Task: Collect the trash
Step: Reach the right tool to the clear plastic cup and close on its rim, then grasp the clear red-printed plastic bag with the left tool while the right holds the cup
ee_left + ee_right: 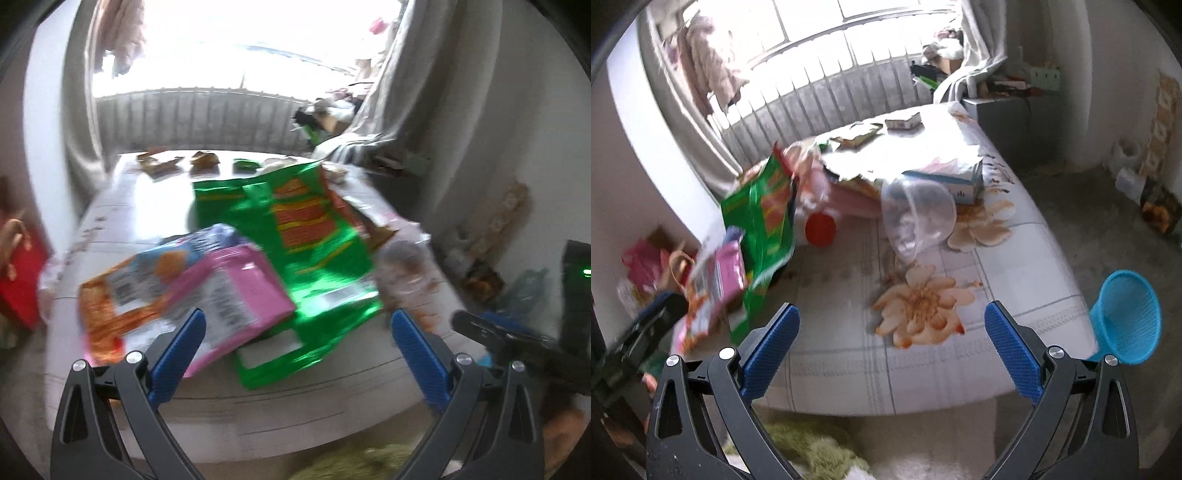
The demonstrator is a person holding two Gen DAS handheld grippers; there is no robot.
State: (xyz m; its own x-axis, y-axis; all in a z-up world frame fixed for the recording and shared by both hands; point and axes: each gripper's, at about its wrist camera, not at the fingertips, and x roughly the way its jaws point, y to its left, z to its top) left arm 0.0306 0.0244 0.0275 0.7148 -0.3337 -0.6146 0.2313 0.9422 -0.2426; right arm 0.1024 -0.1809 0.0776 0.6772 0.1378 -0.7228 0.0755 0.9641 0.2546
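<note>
Both claws gape empty, left claw (297, 326) and right claw (892, 323). Three snack bags: green bag (314, 236), pink bag (240, 291), orange bag (122, 295). Only the right view shows one blue bin (1126, 317).

Daylight pours in from the window (236, 48), which is blown out to white in both views. Glare washes the far end of the bed (923, 136). Motion blur smears the wrappers (207, 280); fisheye distortion bends the dark edges.

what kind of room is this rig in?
Most likely a bedroom at home: a bed with a flower-print sheet strewn with snack wrappers, grey curtains by a big window, and clothes hanging beside it. Both grippers are open and hold nothing.
</note>
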